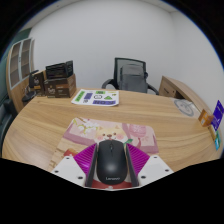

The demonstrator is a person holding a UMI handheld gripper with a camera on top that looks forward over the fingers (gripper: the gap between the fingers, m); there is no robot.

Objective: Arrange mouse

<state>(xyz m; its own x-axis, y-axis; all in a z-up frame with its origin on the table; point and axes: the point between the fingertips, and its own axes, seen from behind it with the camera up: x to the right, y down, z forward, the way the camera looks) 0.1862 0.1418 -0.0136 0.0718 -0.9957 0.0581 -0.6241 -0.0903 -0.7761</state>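
Note:
A black Lenovo mouse point(111, 163) sits between my gripper's point(111, 172) two fingers, its tail end toward the camera. Both magenta pads point(78, 162) press against its sides, so the gripper is shut on it. Just ahead of the mouse lies a pink and beige mouse mat point(108, 131) with a cartoon print, flat on the wooden table point(50, 120). The mouse's front end overlaps the mat's near edge in the view. Whether the mouse touches the surface below cannot be seen.
A green and white leaflet point(96, 97) lies farther back on the table. Dark boxes point(55, 78) stand at the back left, an office chair point(130, 72) behind the table, and a blue object point(217, 112) at the right edge.

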